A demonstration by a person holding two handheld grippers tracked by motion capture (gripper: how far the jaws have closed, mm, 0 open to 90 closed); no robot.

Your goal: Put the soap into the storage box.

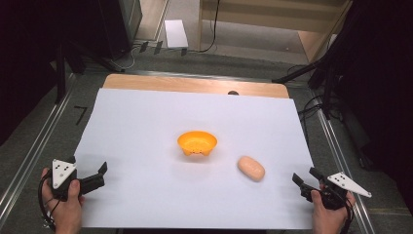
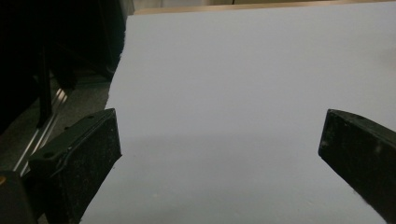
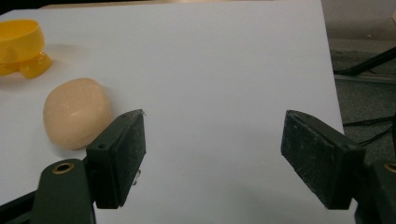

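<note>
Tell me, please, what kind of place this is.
Probably a lab set up for recording: a table under a white sheet, framed by metal rails, with cables on the floor, and only an orange bowl and a bread roll as props.

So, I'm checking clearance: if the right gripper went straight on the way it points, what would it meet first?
Probably nothing: the right gripper points over bare white paper. The beige lump lies just left of its line.
</note>
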